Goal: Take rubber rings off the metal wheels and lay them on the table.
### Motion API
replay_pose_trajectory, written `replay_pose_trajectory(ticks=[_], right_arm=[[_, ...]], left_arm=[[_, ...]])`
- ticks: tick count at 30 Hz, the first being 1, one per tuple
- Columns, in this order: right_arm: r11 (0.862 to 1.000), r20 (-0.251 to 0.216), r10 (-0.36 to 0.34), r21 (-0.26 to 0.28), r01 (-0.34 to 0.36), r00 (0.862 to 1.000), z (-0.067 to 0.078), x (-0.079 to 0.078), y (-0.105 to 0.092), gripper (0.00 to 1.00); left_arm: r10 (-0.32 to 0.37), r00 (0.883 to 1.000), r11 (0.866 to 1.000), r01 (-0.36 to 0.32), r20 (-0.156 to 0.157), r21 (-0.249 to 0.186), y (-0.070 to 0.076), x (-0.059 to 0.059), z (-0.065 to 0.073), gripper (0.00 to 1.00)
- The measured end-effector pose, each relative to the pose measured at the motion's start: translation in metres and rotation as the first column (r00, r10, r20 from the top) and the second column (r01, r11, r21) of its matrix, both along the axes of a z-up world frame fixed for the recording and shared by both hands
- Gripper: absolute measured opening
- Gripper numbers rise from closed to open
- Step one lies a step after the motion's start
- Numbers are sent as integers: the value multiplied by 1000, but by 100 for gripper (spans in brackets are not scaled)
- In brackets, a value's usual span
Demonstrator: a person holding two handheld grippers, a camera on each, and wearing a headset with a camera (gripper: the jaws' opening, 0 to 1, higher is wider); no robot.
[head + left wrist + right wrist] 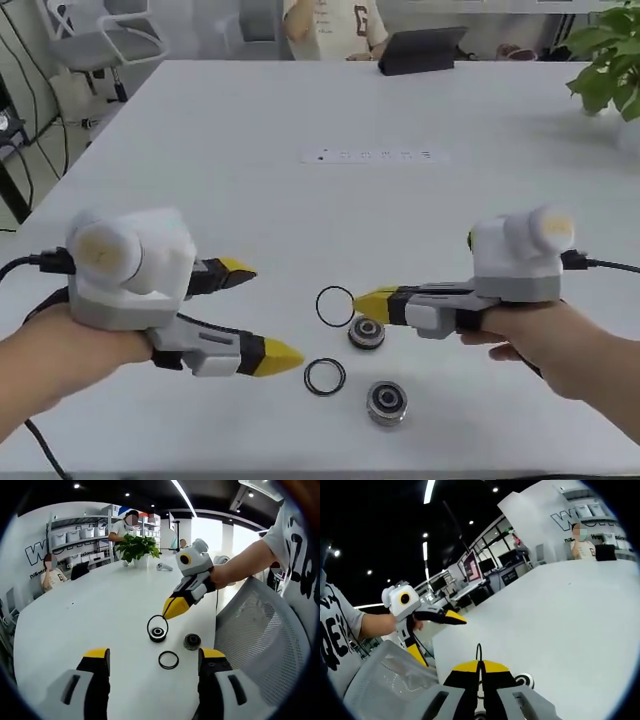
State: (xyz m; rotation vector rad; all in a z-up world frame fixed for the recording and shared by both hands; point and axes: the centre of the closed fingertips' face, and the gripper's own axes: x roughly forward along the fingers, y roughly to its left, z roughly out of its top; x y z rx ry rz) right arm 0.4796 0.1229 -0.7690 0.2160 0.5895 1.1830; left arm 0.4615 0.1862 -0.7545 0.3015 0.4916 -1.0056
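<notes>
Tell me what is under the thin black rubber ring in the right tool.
A small round metal wheel stands on the white table just below it. The right tool covers where it grips the ring.

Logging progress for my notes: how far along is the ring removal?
Done: one rubber ring lies on the table. In hand: the right claw pinches a second ring beside the far wheel. Left: laying it down. The left claw is open.

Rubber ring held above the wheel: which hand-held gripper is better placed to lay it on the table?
Right. The right hand-held gripper is shut on the rubber ring, close above the table; the left hand-held gripper is open and holds nothing.
</notes>
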Motion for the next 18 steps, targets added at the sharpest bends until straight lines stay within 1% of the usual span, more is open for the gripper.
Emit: replay_pose_trajectory(ticks=[2, 6, 9, 14, 18], right_arm=[[1000, -4, 7, -2, -7, 1000, -2, -1, 1, 0], [1000, -25, 29, -7, -30, 999, -6, -8, 6, 0], [998, -42, 53, -17, -54, 998, -14, -12, 7, 0], [995, -87, 89, -33, -92, 992, -24, -24, 15, 0], [992, -107, 107, -52, -113, 989, -32, -30, 18, 0]], left_arm=[[7, 1000, 1000, -7, -3, -2, 4, -1, 0, 71], [20, 1000, 1000, -20, -4, 1, 11, -4, -2, 73], [30, 1000, 1000, -30, -3, 1, 16, -6, -3, 75], [47, 999, 999, -47, -8, 3, 25, -10, -5, 77], [56, 998, 998, -56, -11, 3, 29, -12, -6, 77]])
